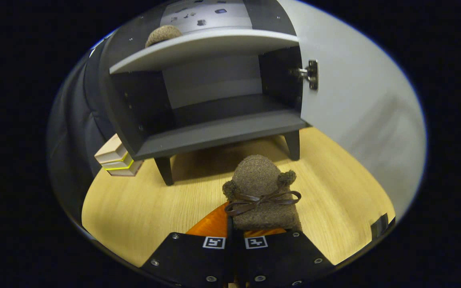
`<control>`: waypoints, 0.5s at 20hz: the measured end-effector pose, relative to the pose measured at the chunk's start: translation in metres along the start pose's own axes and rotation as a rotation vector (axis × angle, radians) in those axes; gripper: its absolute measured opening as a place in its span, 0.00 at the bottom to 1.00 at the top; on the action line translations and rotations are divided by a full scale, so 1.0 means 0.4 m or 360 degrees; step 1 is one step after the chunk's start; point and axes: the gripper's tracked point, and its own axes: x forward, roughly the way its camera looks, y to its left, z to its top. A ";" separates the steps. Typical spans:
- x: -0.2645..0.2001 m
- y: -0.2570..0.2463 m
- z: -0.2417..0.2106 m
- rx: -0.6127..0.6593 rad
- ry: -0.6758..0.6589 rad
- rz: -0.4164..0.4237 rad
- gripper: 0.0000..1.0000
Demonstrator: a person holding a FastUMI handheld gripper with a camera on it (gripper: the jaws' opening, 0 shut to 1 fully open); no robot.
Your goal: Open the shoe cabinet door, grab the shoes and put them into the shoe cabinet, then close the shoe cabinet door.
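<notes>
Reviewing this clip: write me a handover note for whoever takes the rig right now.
Hand-held gripper: fingers closed together on the heel of a brown shoe, carried above the table, toe toward the cabinet.
Door: open, swung to the side.
Second shoe: already on the upper shelf.
Lower shelf: free.
Left: place the held shoe inside, release, close the door.

two shoes [260, 192] [162, 35], one shoe cabinet [210, 132], one gripper [236, 240], three blocks [115, 158]
</notes>
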 end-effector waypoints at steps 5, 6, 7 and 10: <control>-0.116 0.019 0.207 -0.0033 -0.0196 0.0013 0.04; -0.139 0.022 0.255 -0.0027 -0.0237 0.0013 0.04; -0.156 0.022 0.299 -0.0034 -0.0271 0.0006 0.04; -0.206 0.026 0.412 -0.0098 -0.0389 -0.0007 0.04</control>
